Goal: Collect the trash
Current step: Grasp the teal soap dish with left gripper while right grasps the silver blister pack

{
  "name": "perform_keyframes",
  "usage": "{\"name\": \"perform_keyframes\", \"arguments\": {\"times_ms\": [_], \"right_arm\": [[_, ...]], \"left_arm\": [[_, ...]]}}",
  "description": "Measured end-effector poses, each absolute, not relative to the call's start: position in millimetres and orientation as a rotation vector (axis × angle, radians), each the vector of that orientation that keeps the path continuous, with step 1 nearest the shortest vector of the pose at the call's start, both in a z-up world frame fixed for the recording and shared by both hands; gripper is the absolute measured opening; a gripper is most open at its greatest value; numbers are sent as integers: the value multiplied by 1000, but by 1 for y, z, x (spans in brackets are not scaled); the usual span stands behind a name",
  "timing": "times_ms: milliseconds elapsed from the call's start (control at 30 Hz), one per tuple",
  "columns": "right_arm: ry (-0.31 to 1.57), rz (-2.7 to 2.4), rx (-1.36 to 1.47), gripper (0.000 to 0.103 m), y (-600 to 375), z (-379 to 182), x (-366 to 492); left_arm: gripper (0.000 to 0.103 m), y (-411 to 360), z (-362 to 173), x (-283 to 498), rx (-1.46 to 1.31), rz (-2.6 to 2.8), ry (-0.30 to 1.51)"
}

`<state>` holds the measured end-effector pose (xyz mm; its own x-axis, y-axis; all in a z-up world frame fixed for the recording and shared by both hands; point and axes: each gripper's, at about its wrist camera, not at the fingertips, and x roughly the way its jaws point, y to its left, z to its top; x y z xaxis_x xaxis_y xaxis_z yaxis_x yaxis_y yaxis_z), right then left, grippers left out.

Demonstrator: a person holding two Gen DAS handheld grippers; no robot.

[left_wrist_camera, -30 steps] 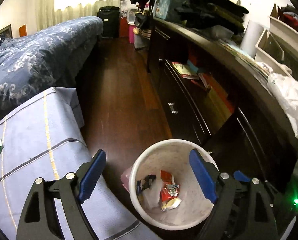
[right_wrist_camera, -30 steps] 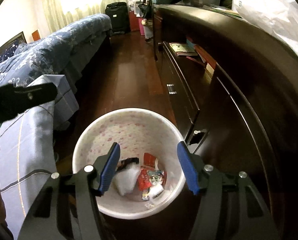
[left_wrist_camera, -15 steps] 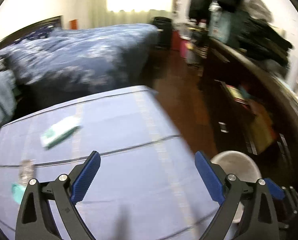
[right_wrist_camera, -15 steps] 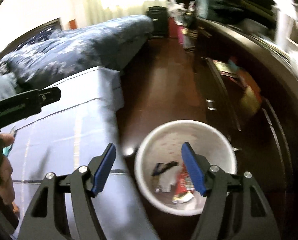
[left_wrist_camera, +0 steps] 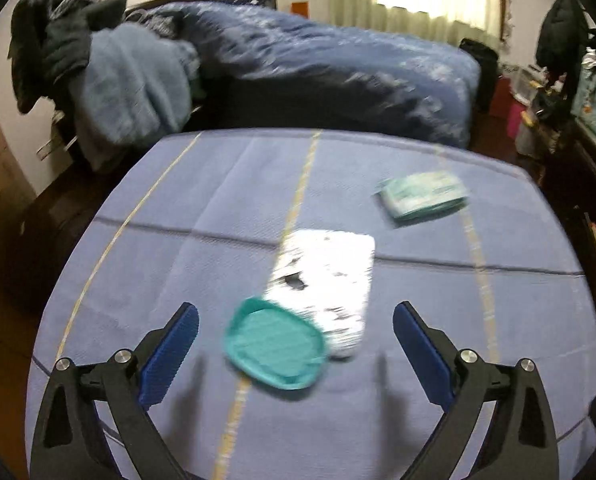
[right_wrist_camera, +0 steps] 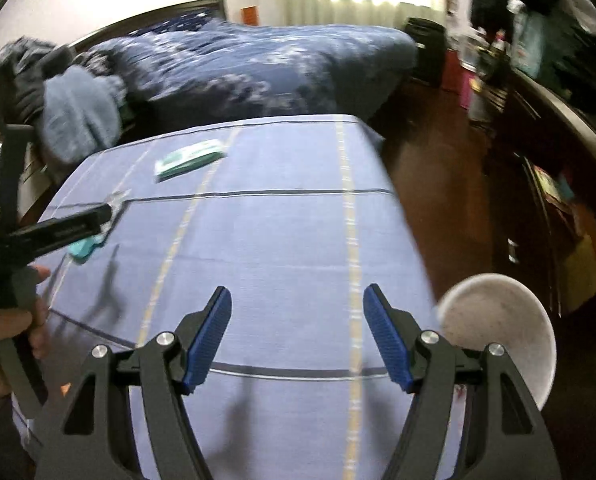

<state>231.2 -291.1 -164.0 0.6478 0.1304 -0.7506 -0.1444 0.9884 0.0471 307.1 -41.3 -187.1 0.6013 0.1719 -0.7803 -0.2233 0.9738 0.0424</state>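
Trash: teal lid (left_wrist_camera: 274, 347), white wrapper (left_wrist_camera: 325, 280), green pack (left_wrist_camera: 421, 194) on blue cloth (left_wrist_camera: 178, 220). Left gripper (left_wrist_camera: 296, 354) wide, empty; right gripper (right_wrist_camera: 297, 334) apart, empty; bin (right_wrist_camera: 497, 316) beside.

Two grippers, left gripper (left_wrist_camera: 296, 354) and right gripper (right_wrist_camera: 297, 336), one white bin (right_wrist_camera: 505, 332), one teal lid (left_wrist_camera: 276, 344), one silvery wrapper (left_wrist_camera: 325, 276), one green packet (left_wrist_camera: 423, 194), one bed (left_wrist_camera: 317, 68)

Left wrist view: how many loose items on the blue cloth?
3. A teal lid lies between the open jaws, a white patterned wrapper touches it just behind, and a green-and-white packet sits far right. Motion blur could hide smaller scraps.
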Motion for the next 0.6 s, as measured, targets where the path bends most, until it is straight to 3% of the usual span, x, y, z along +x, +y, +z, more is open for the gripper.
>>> {"name": "perform_keyframes", "arguments": {"times_ms": [100,200,267,333,600], "right_arm": [[849,183,-40,70,-272,-162,230],[846,196,-56,70,-256,-162,231],[843,197,-69,70,-244,-160,233],[838,200,-77,70,-234,-158,233],[840,299,-93,70,-167,-149,256]], "left_arm": [[95,-26,-194,309,-100,199,905],[81,-19,-199,311,-132,149,910],[63,-18,-197,312,-124,119,893],[55,-20,-196,313,-118,80,893],[54,23,-177,282,-189,110,836]]}}
